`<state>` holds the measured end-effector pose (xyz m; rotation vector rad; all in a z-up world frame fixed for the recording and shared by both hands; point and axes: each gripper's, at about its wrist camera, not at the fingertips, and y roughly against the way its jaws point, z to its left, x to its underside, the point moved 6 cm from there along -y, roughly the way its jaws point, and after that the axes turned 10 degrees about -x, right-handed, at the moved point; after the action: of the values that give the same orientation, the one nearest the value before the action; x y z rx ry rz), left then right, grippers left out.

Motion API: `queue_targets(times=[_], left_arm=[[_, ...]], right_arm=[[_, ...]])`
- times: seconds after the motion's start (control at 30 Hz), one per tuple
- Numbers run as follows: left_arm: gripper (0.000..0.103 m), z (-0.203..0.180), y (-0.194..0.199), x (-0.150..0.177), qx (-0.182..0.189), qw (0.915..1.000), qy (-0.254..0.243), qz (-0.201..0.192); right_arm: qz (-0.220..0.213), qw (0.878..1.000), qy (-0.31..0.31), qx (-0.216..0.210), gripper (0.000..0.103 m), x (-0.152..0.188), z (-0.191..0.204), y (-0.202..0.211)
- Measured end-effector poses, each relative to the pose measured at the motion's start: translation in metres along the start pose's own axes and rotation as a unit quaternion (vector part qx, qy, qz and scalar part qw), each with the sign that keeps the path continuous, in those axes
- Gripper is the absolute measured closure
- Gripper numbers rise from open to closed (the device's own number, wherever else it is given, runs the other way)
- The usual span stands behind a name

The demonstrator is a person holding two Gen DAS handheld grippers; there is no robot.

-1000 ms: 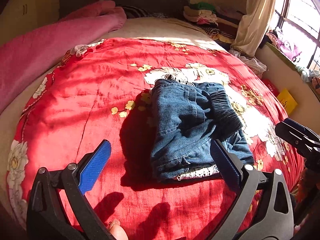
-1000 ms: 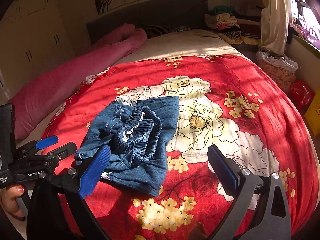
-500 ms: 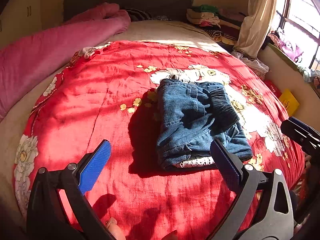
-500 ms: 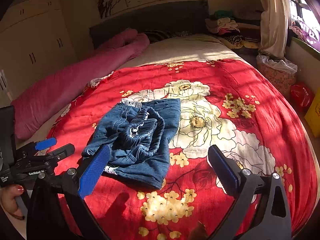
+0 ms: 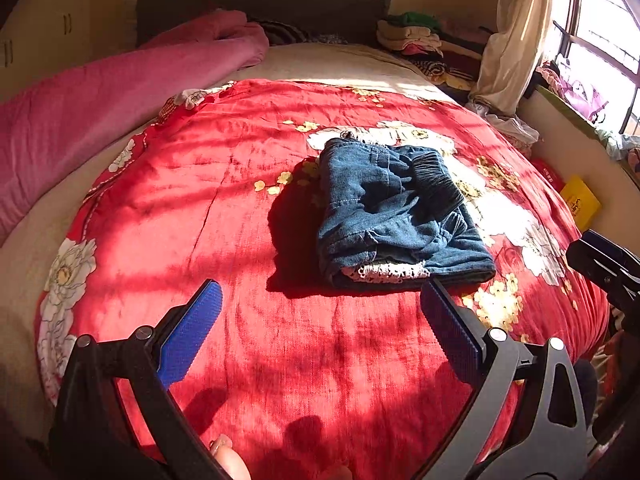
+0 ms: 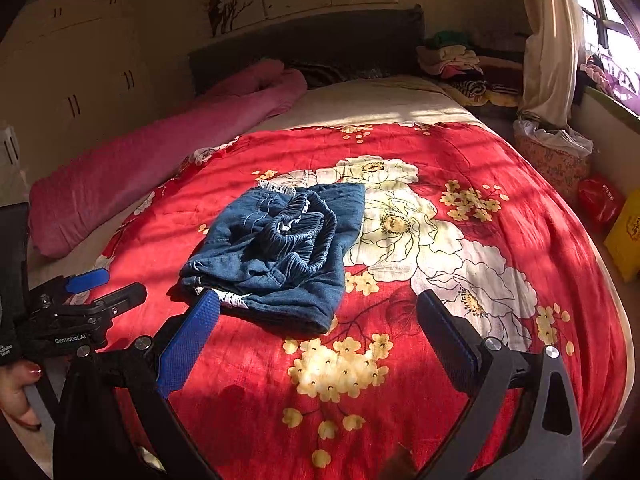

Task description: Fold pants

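Blue denim pants [image 5: 396,208] lie folded into a compact bundle on the red flowered bedspread [image 5: 200,208], elastic waistband on top and white lace trim at the near edge. They also show in the right wrist view [image 6: 276,248]. My left gripper [image 5: 320,312] is open and empty, held back from the near edge of the pants. My right gripper [image 6: 316,320] is open and empty, just in front of the bundle's near right corner. Neither touches the pants.
A pink rolled quilt [image 5: 100,100] lies along the bed's left side. Stacked clothes [image 5: 416,40] sit at the back right by the curtain [image 5: 516,32]. A yellow box [image 5: 580,200] and a red bag [image 6: 600,200] stand beside the bed's right edge.
Both grippers have drawn back and up from the folded pants, which now look smaller and farther off. The pants have not moved. Both stay open.
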<state>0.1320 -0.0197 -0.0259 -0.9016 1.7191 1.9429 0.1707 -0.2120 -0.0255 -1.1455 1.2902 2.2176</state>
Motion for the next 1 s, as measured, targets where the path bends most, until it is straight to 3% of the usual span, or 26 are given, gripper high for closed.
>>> queue_targets(times=[0.57,1.0], left_arm=[[0.010,0.003,0.016,0.053,-0.011,0.9998,-0.007,0.012],[0.010,-0.002,0.019,0.063,-0.012,0.9997,-0.011,0.015]], right_arm=[[0.006,1.000,-0.018,-0.001,0.005,0.047,0.004,0.019],[0.016,1.000,-0.017,0.000,0.005,0.067,0.012,0.020]])
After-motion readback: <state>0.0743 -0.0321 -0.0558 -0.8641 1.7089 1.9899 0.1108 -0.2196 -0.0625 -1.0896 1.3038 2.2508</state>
